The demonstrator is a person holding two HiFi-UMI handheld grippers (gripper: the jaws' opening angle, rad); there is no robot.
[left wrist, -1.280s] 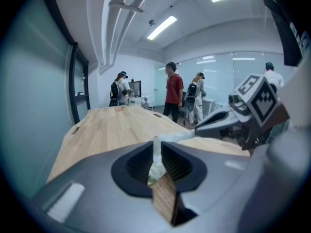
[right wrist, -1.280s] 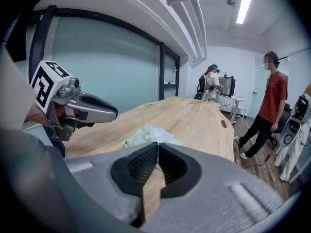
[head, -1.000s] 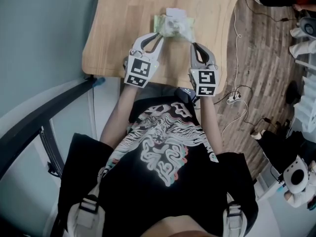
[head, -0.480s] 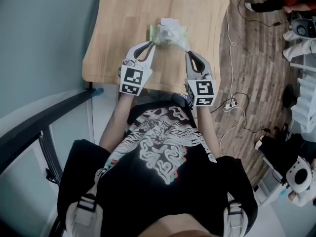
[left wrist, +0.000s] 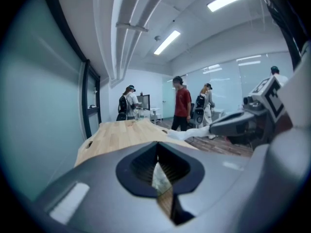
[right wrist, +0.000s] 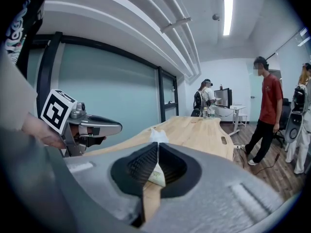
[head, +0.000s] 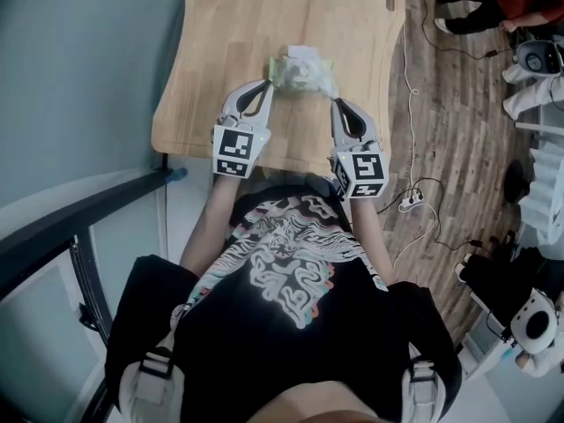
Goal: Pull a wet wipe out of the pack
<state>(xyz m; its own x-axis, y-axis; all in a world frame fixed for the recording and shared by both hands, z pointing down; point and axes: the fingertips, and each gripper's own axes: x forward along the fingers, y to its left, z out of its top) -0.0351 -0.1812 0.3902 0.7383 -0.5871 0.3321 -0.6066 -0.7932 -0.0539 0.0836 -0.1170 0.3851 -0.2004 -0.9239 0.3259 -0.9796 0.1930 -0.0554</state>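
Pack point(head: 301, 70) pinched at both ends, wet wipe point(head: 304, 54) not out
Left hand-held gripper point(head: 268, 85) and right hand-held gripper point(head: 336, 104) each clamp a pack edge; wipe pokes up, unpulled.

wear: black short-sleeved T-shirt point(head: 291, 351), pale swirling print across the chest | harness: pale shoulder straps point(head: 155, 370) with dark buckles | left gripper point(head: 267, 85): grey shell, dark ribbed jaws, black-and-white marker cube point(head: 234, 151) | right gripper point(head: 336, 104): same grey build, matching cube
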